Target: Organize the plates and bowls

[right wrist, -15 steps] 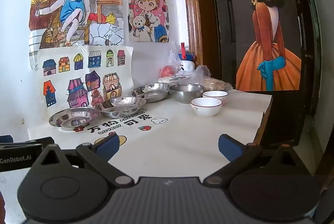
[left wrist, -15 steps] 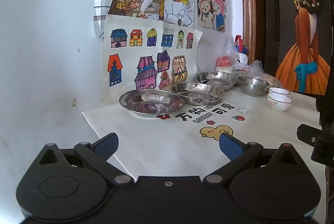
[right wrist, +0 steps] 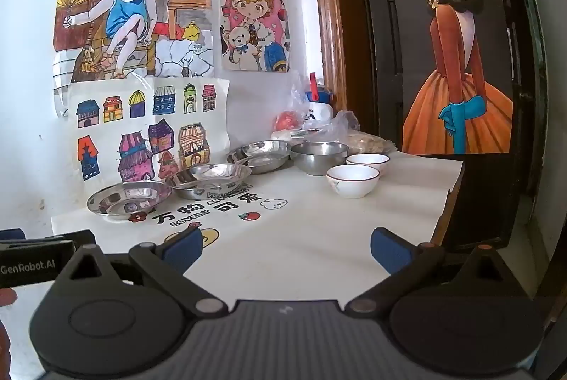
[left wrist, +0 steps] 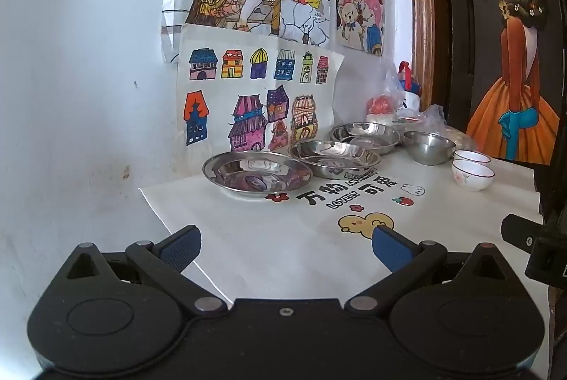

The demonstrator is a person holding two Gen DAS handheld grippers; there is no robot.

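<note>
Three steel plates stand in a row along the wall: a near plate point(left wrist: 257, 173) point(right wrist: 128, 197), a middle plate point(left wrist: 333, 157) point(right wrist: 209, 180) and a far plate point(left wrist: 365, 135) point(right wrist: 260, 154). A steel bowl point(left wrist: 428, 147) point(right wrist: 319, 156) stands beside the far plate. Two white ceramic bowls, one nearer point(left wrist: 472, 174) point(right wrist: 352, 180) and one behind it point(left wrist: 471, 156) point(right wrist: 368, 161), stand to its right. My left gripper point(left wrist: 285, 249) is open and empty, short of the near plate. My right gripper point(right wrist: 285, 249) is open and empty, short of the white bowls.
A white printed cloth point(left wrist: 283, 238) covers the table; its right edge point(right wrist: 450, 196) drops off by a dark door. Plastic bags and a white-and-blue bottle point(right wrist: 319, 103) sit in the far corner. Drawings hang on the wall just behind the plates. The other gripper's body point(left wrist: 538, 249) shows at right.
Both views have shifted very slightly; the dishes have not moved and both grippers stay open.
</note>
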